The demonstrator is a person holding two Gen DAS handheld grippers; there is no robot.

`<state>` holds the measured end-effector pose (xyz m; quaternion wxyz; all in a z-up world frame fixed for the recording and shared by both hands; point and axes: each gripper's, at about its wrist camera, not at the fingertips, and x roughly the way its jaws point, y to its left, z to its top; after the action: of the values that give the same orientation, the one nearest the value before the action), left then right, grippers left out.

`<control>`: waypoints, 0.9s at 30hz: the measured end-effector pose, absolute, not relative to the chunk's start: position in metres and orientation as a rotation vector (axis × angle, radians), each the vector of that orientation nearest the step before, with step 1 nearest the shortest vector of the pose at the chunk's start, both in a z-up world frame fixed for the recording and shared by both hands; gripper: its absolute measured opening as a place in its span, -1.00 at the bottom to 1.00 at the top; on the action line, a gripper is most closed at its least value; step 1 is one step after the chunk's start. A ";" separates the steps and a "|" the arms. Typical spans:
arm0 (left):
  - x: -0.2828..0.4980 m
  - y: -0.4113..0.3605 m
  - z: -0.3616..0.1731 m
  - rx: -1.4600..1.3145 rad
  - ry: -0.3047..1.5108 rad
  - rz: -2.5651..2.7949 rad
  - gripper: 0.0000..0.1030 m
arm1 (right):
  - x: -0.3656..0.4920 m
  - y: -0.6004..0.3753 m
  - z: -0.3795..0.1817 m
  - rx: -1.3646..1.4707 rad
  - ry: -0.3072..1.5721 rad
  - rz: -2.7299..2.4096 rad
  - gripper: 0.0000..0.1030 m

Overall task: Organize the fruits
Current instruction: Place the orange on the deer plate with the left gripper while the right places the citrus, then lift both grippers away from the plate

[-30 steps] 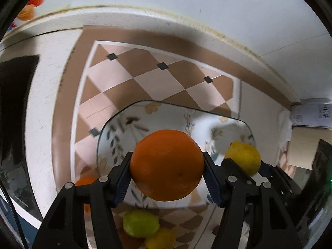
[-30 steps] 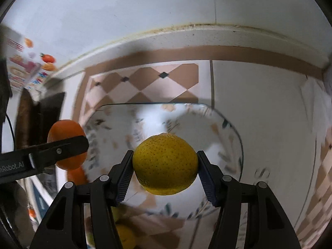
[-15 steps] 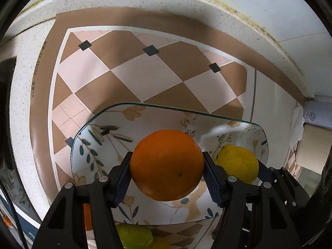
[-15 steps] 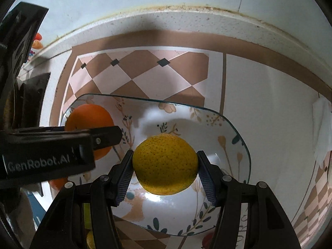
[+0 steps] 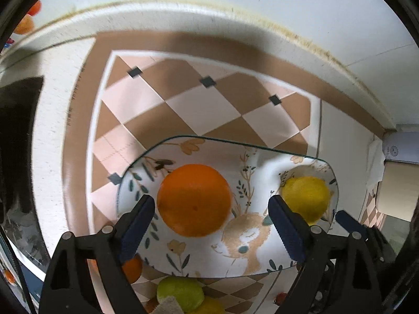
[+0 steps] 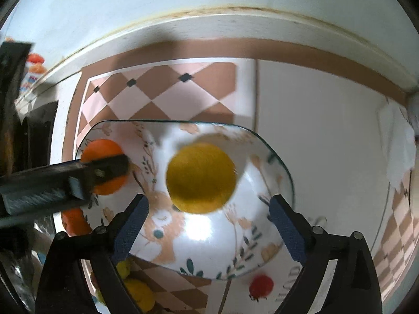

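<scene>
Two fruits are being let go onto the plate [image 5: 183, 261] – a flowery plate with a little bear painted on it, set on the checked mat [image 5: 183, 110] on the bench [image 6: 314, 130]. The orange [image 5: 193, 200] lies on the left part of the plate. The yellow fruit [image 6: 201, 178] lies on the right part, well apart from the orange.

The left hand-held gripper [image 5: 210, 225] is wide open and nothing is held in it; the orange sits between its blue pads with a gap on each side. The right hand-held gripper [image 6: 208, 225] is wide open too and holds nothing, with the yellow fruit just ahead of its pads.

To do this step well, each gripper should be kept open and drawn straight back and up, so that no pad bumps a fruit. Round fruit is likely to roll, so the pull-back should be slow, and the plate should not be nudged. More fruit is seen below the plate's near edge – a green one [image 5: 180, 291], another orange one [image 5: 132, 268] and a small red one [image 6: 261, 285] – and these may be fetched next.

Half a second ago both fruits were squeezed tight between the pads, above the plate. Now the pads are spread and both fruits are let go.
</scene>
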<state>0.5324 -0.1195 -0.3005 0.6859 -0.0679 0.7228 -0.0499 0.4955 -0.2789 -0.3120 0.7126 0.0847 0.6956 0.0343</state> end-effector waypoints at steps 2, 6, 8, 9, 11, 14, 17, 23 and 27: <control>0.526 -0.119 -0.289 -0.137 1.584 -0.107 0.72 | 0.489 -0.283 -0.309 0.186 1.539 0.056 0.85; 0.508 -0.112 -0.268 -0.065 1.510 -0.086 0.72 | 0.471 -0.293 -0.295 0.191 1.509 0.020 0.85; 0.496 -0.109 -0.257 -0.024 1.465 -0.067 0.72 | 0.463 -0.295 -0.285 0.190 1.486 0.007 0.85; 0.490 -0.107 -0.252 -0.013 1.449 -0.059 0.72 | 0.459 -0.295 -0.280 0.189 1.475 0.003 0.85; 0.475 -0.102 -0.242 0.013 1.406 -0.044 0.72 | 0.449 -0.296 -0.269 0.184 1.449 -0.010 0.85; 0.455 -0.100 -0.225 0.050 1.339 -0.024 0.72 | 0.436 -0.295 -0.254 0.178 1.416 -0.022 0.85; 0.434 -0.094 -0.208 0.076 1.284 -0.013 0.72 | 0.420 -0.291 -0.237 0.158 1.375 -0.042 0.85; 0.394 -0.087 -0.180 0.078 1.203 -0.025 0.72 | 0.377 -0.283 -0.200 0.143 1.298 -0.051 0.85; 0.371 -0.087 -0.159 0.076 1.156 -0.050 0.72 | 0.354 -0.274 -0.173 0.139 1.243 -0.057 0.85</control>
<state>0.3707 -0.0868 -0.1591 0.8366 0.0360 0.5462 -0.0235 0.3537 -0.2743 -0.1731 0.8104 0.0651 0.5816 -0.0267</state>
